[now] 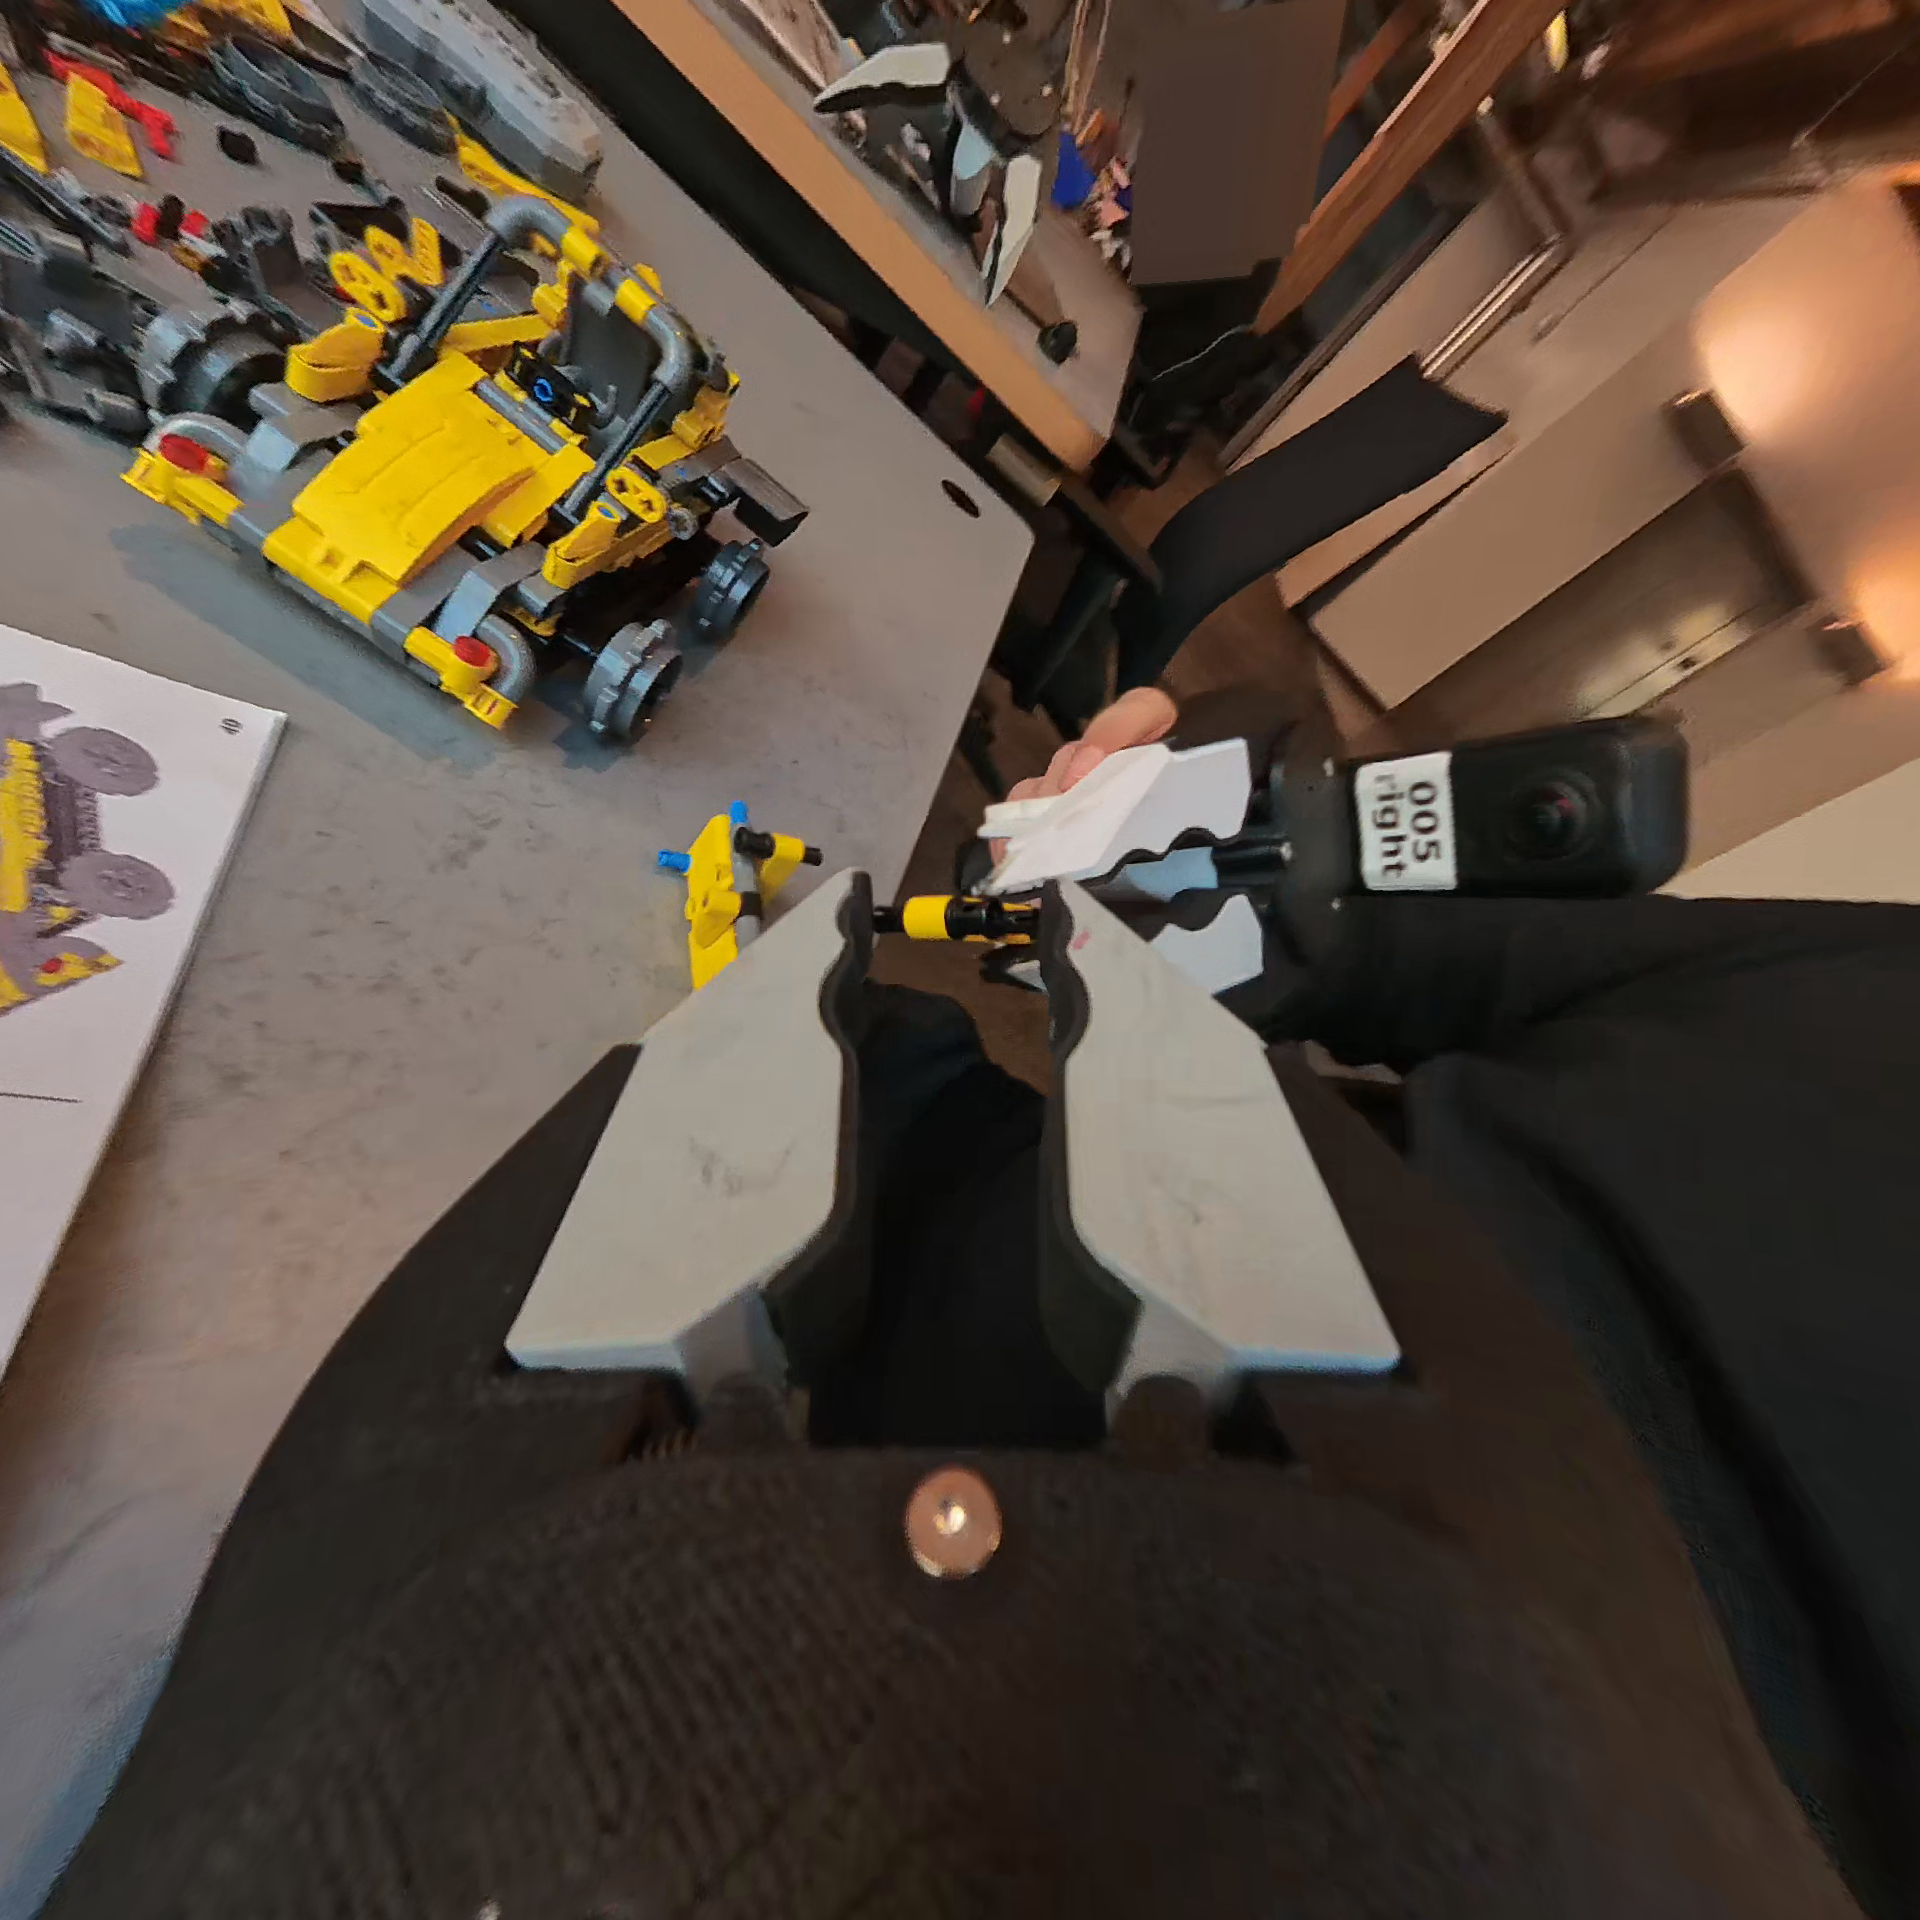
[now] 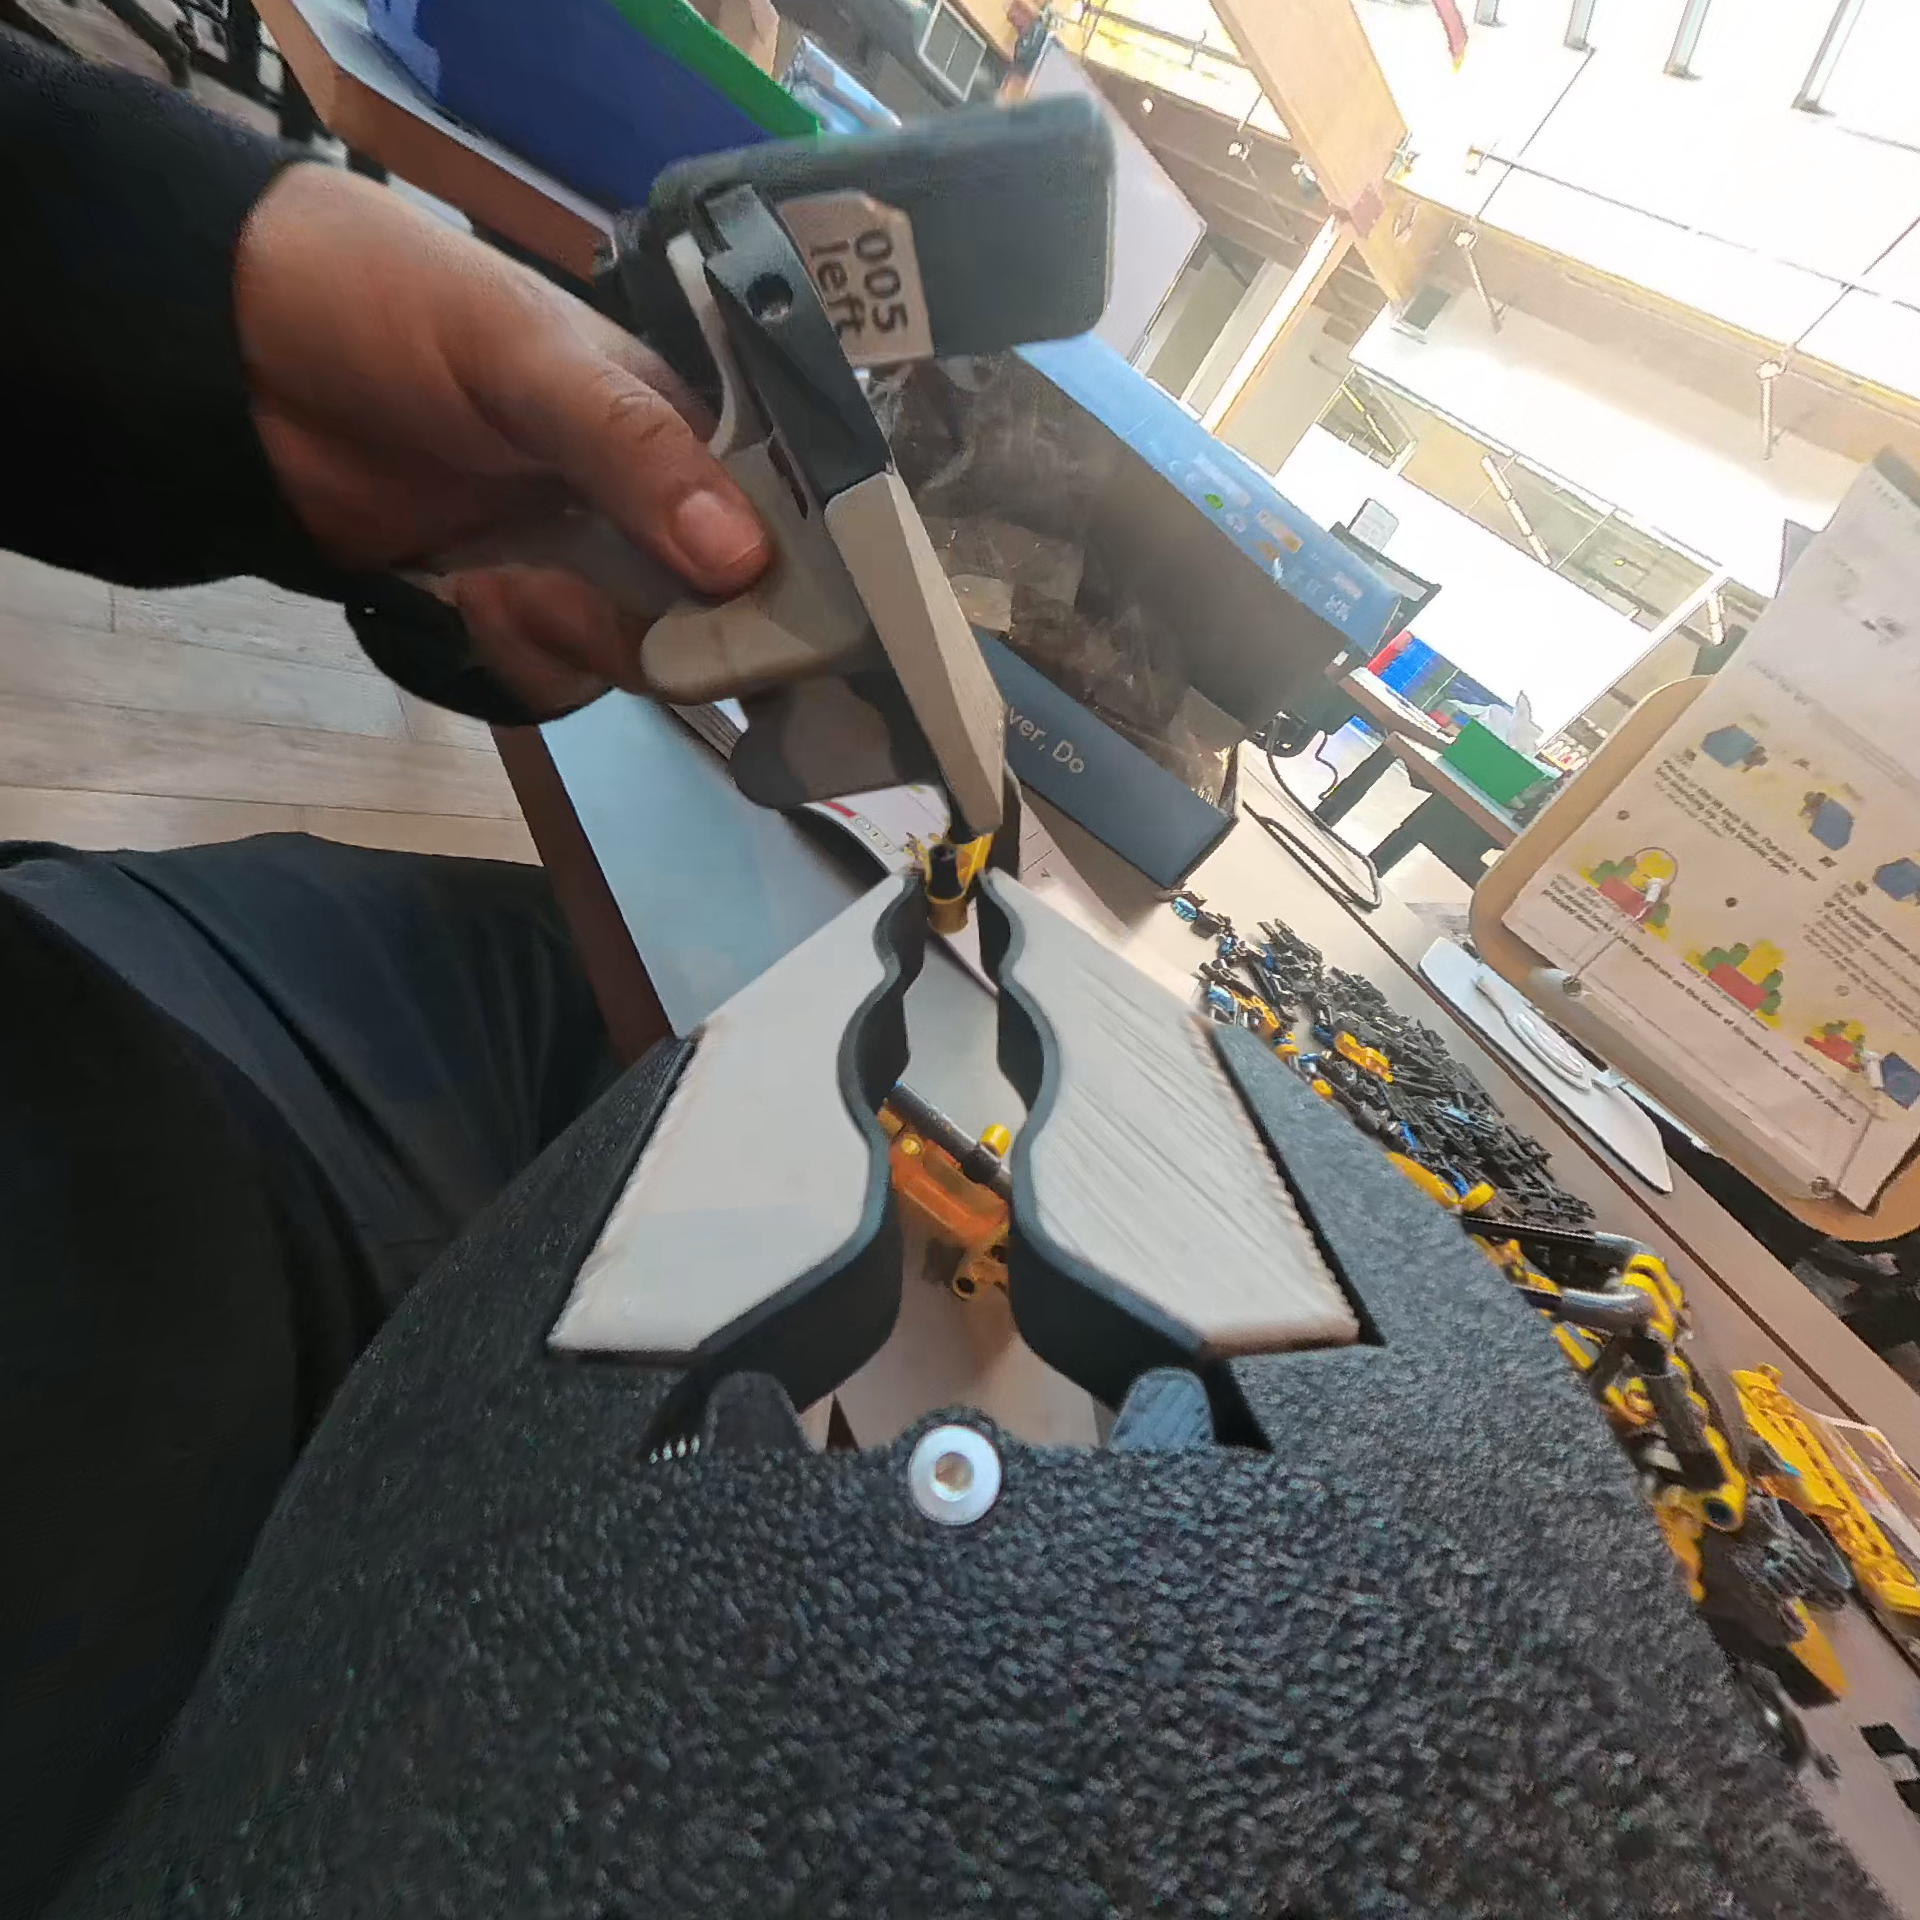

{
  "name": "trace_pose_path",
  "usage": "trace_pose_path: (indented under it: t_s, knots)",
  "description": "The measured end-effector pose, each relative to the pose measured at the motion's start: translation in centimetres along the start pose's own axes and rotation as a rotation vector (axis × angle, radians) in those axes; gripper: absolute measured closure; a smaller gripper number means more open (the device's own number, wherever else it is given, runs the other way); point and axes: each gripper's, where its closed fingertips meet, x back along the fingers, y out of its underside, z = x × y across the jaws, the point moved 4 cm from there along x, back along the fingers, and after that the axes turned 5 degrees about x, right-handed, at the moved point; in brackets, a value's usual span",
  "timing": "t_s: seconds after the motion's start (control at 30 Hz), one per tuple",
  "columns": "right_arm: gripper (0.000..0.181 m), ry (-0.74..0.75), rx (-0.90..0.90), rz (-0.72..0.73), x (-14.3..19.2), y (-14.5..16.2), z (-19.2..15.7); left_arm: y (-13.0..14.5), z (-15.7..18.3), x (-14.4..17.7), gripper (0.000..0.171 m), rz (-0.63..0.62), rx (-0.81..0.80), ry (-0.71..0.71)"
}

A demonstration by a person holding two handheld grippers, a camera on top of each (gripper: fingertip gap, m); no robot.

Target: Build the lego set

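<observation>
A small yellow and black pin piece is held in the air just off the table's edge, above a person's lap. My left gripper is shut on it end to end, with the piece spanning the gap between its fingertips. My right gripper comes in from the right with white fingers and pinches the piece's right end. In the right wrist view my right gripper is shut on the piece. The left gripper, held by a hand, reaches down onto it from above.
A yellow and grey brick vehicle stands on the grey table, with a small yellow subassembly near the edge and an instruction booklet at the left. A pile of small parts, a blue box and a printed sheet on a stand lie beyond. My left and right fingertips are right by each other.
</observation>
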Motion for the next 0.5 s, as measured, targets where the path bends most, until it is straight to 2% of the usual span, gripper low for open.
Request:
trace_pose_path:
  t_s: [0.1,0.3,0.43,0.5]
  knots:
    - [0.171,-0.023,-0.016,-0.012,-0.4,0.5,-0.3,-0.1,0.0,0.2,0.142,-0.025,-0.085,-0.077]
    - [0.170,-0.056,-0.048,-0.015,-0.3,0.9,-0.4,-0.6,0.5,0.7,0.142,-0.030,-0.190,-0.141]
    - [0.170,-0.098,-0.121,0.037,0.4,0.4,0.2,-0.8,0.5,1.1,0.143,-0.052,-0.288,-0.199]
    - [0.171,-0.103,-0.174,0.107,1.3,-0.5,1.0,-0.9,0.6,1.1,0.143,-0.060,-0.359,-0.247]
